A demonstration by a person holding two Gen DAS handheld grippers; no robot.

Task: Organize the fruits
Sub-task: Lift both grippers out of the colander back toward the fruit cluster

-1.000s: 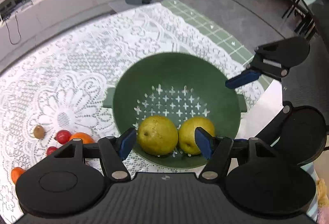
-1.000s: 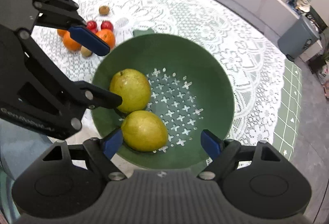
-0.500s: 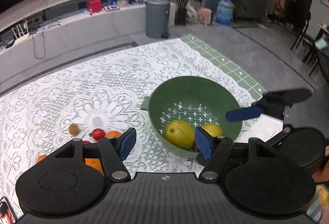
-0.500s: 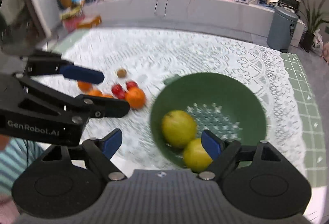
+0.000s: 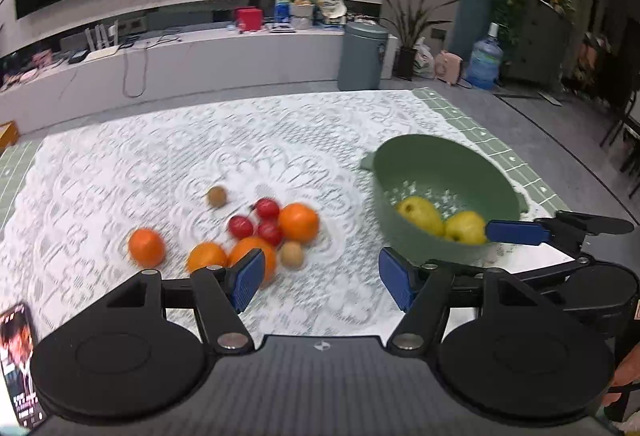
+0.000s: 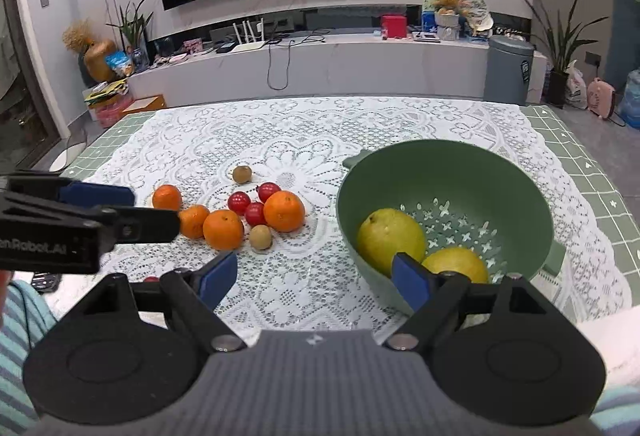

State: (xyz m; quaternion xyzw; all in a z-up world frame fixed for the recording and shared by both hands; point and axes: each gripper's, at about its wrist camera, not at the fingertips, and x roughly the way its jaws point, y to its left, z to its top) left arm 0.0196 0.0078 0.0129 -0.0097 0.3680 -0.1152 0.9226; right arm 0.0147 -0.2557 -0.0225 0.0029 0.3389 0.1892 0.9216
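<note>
Right wrist view: my right claw (image 6: 314, 274) is spread wide with nothing between its blue pads, hovering over the lace tablecloth (image 6: 304, 288) on the bench (image 6: 584, 155). Green colander (image 6: 452, 175) sits on the right side of the cloth, upright, with two yellow pears inside, the larger pear (image 6: 390, 240) on the left and the second pear (image 6: 456, 264) just beside it, partly hidden by my right pad. Loose fruit sits in a cluster left of the colander, apart from it: four oranges, the biggest orange (image 6: 284, 211) nearest the colander, three small red fruits (image 6: 256, 213) touching one another, a kiwi (image 6: 261, 236) in front and another kiwi (image 6: 242, 173) behind, on its own. One more small red fruit peeks out beside my left finger, mostly hidden.

Left wrist view, blurred: my left claw (image 5: 322, 284) is also wide open and empty, above the cloth between the fruit pile and the colander (image 5: 444, 163). Right claw's finger (image 5: 516, 232) crosses in front of the colander's near rim. A phone (image 5: 18, 356) lies at the lower left edge.
</note>
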